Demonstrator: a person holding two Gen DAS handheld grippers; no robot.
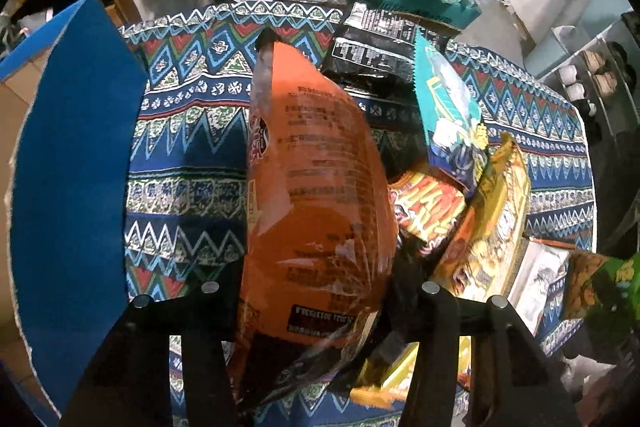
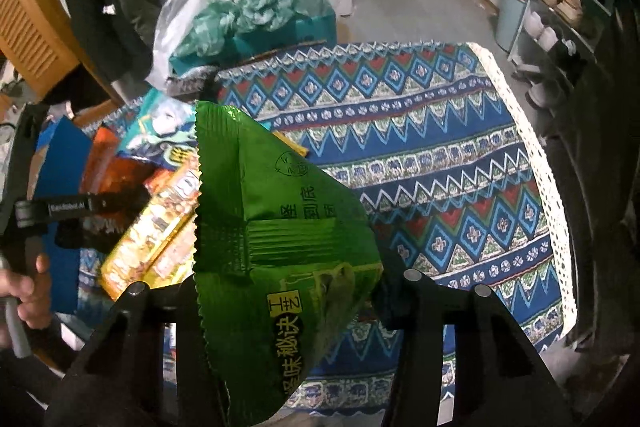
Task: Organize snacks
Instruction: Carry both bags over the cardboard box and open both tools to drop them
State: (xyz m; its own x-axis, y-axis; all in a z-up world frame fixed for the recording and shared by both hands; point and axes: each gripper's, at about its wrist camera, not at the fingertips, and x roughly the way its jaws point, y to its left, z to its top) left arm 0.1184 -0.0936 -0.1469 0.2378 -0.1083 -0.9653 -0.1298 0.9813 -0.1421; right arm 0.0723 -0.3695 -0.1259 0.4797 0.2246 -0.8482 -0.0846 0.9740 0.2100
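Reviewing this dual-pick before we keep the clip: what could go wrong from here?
1. The left gripper pinches only the lower end of the tall orange bag; it may swing or slip out.
2. That bag hangs right beside the snack pile, so lifting could drag packets along.
3. The right gripper holds the green bag, which blocks much of its camera's view of the patterned cloth, so placement is hard to judge.

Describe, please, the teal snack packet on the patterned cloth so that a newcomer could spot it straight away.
Start at the patterned tablecloth and find the heap of snack packets on it. The teal packet stands tilted there, just in front of the black packet and beside the orange bag; it alone is teal.
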